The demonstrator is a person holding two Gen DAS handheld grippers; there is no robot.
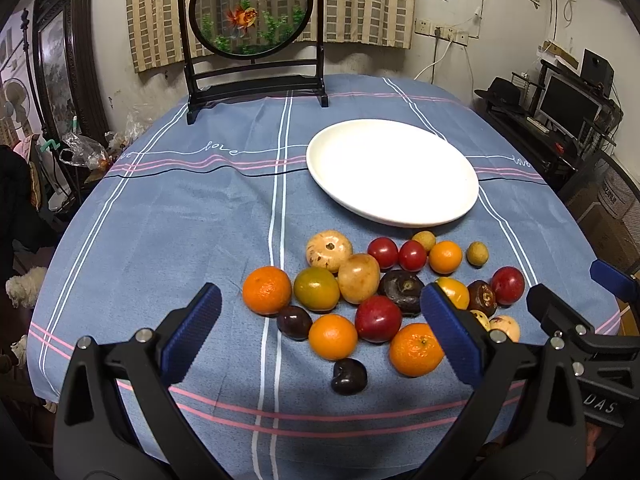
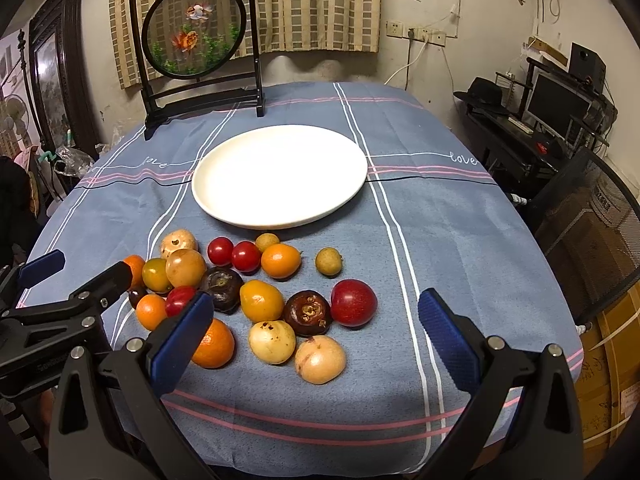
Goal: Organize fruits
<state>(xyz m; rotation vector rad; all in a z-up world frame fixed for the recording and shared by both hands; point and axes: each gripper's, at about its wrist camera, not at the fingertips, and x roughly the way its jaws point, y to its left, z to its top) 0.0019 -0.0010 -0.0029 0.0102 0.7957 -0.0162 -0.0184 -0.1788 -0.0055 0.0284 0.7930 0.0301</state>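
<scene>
Here, your left gripper and right gripper hang over the near edge of the table, both spread wide with nothing between the blue pads. The fruits lie loose on the cloth in a cluster between the near edge and the white plate, which sits bare toward the table's middle.

The word "love" is stitched in white script on the blue striped tablecloth, readable near the right edge and again left of the plate. In the left wrist view the letters "DAS" show on the body of your right gripper; the rest of that marking is cut off.

Only your left view shows the dark heart-shaped fruit lying nearest the edge, alone in front of the pile. Only your right view shows the two pale fruits at the cluster's near right in full, and the wide stretch of bare cloth between the fruit and the right edge.

A framed goldfish screen stands at the far edge, well apart from the plate.
</scene>
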